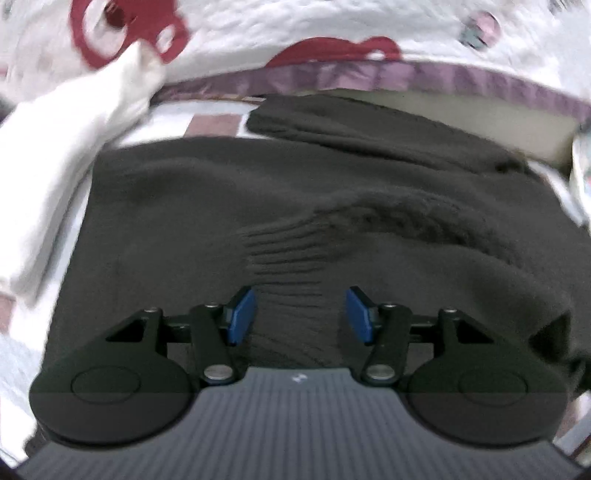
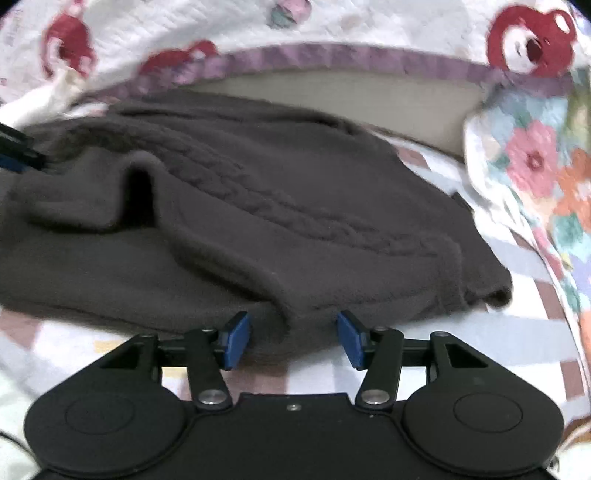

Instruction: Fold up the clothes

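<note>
On the bed (image 2: 480, 343), both grippers' fingers (image 1: 242, 314) (image 2: 236, 339) are hovering spread over the sweater (image 1: 258, 206) (image 2: 258, 206); shallow pinching risks slipping off thick knit.

Sweater (image 2: 280, 206): dark brown knit, fuzzy matt, cable ribbing. Quilt (image 2: 221, 26): white puckered cotton. Left gripper (image 1: 299, 314): matt black plastic, blue pads (image 1: 242, 314), shiny metal pivots.

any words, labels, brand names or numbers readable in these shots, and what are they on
No readable text in either view.
Left gripper: a small white mark on its grey ribbed body, too small to read.
Dark brown sweater: no tag or label visible.
White quilt with red bear prints: pictures only, blurred, no lettering.
Floral cloth: pattern only.
</note>
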`<state>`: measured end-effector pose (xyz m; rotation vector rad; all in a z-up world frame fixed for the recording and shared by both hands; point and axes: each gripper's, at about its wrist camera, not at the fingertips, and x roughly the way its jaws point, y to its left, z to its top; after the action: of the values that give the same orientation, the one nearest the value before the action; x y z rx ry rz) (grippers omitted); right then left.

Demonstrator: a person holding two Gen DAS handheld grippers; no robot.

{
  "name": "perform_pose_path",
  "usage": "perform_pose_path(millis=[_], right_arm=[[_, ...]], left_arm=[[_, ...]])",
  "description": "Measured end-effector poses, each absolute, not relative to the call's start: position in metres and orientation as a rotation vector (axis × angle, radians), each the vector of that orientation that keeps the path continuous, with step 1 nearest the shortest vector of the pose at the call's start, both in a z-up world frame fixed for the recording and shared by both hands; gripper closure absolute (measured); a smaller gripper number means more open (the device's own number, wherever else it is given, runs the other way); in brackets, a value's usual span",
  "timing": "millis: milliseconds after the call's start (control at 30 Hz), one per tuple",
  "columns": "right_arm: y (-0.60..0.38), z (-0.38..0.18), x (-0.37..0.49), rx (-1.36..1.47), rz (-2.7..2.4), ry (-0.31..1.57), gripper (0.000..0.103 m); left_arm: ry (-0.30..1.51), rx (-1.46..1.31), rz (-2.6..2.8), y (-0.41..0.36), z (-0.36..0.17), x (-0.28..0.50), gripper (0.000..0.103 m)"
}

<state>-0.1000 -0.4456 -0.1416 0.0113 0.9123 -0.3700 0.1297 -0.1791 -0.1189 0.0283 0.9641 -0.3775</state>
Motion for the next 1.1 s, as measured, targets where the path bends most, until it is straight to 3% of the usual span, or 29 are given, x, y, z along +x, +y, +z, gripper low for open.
perform_pose_path(millis=[67, 133, 200, 233, 267, 300, 400, 467, 633, 767, 967, 1100], right_arm=[[-0.459, -0.147, -0.094, 0.101, -0.456, 0.934, 0.044], [-0.475, -0.152, -0.094, 0.261, -0.533, 0.922, 0.031], [-0.487, -0.155, -0.098, 0.401, -0.588, 0.886, 0.027], [-0.491, -0.155, -0.101, 0.458, -0.6, 0.861, 0.046], [-0.493, -0.151, -0.103, 0.488, -0.569, 0.828, 0.076], [-0.49, -0.142, -0.106, 0.473, -0.511, 0.806, 0.093], [-0.466, -0.101, -0.122, 0.222, -0.501, 0.774, 0.095], [-0.47, -0.096, -0.134, 0.248, -0.523, 0.828, 0.095], [-0.471, -0.144, -0.129, 0.324, -0.519, 0.97, 0.095], [-0.477, -0.147, -0.131, 0.346, -0.531, 0.968, 0.093], [-0.468, -0.15, -0.126, 0.282, -0.513, 0.983, 0.092], [-0.47, -0.15, -0.132, 0.257, -0.486, 0.964, 0.091]], left_arm=[[0.984, -0.022, -0.391, -0.172, -0.118, 0.135, 0.049], [0.985, -0.025, -0.41, -0.172, -0.118, 0.134, 0.049], [0.991, -0.021, -0.439, -0.175, -0.119, 0.132, 0.049], [0.995, -0.019, -0.455, -0.177, -0.12, 0.13, 0.049], [0.996, -0.015, -0.463, -0.179, -0.121, 0.129, 0.049], [0.992, -0.011, -0.457, -0.18, -0.121, 0.126, 0.049], [0.996, 0.008, -0.461, -0.178, -0.121, 0.123, 0.049], [1.02, -0.015, -0.456, -0.173, -0.121, 0.126, 0.049], [1.05, -0.04, -0.434, -0.167, -0.124, 0.133, 0.049], [1.082, -0.059, -0.432, -0.158, -0.122, 0.137, 0.049], [1.063, -0.335, -0.366, -0.105, -0.104, 0.156, 0.047], [1.136, -0.274, -0.448, -0.117, -0.112, 0.158, 0.04]])
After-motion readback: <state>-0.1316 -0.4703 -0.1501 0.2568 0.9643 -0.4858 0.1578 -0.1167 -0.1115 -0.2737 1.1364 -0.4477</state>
